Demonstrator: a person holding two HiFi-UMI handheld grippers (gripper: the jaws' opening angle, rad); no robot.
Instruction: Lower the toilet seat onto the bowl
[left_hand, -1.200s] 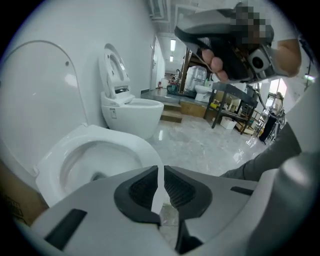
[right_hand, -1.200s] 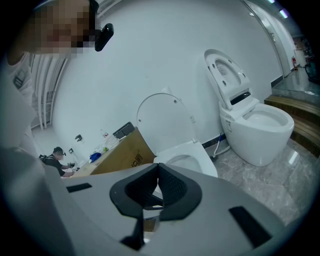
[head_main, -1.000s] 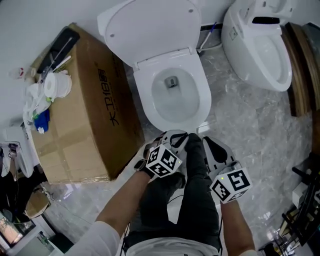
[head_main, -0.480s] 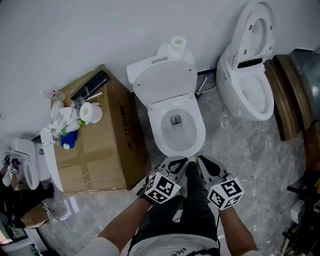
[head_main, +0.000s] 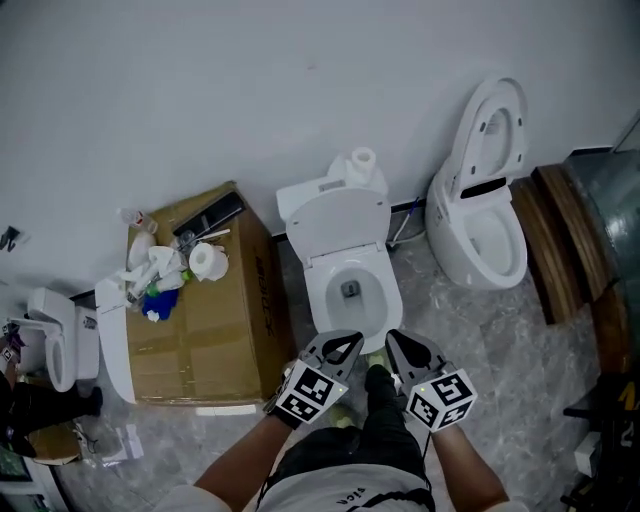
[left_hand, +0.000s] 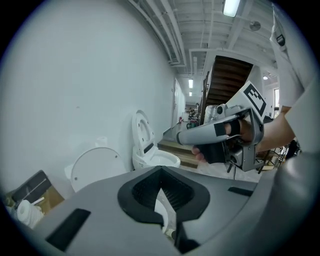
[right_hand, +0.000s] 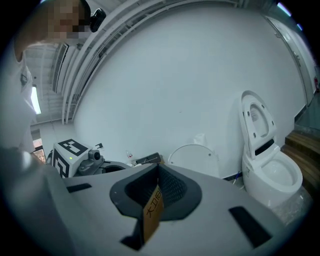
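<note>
Currently, the toilet seat (head_main: 338, 222) is seen raised, leaned back towards the tank behind the bowl (head_main: 352, 296), in the middle of the head view. Both grippers are held side by side just in front of the bowl, touching nothing. The left gripper (head_main: 343, 343) is closed with nothing between its jaws, and the right gripper (head_main: 398, 343) is likewise closed and empty (only a thin slit is left between the pads). A cardboard box (head_main: 205, 300) is stood beside the bowl at the picture's left, and a second toilet (head_main: 480, 235) is seen at the right.
</note>
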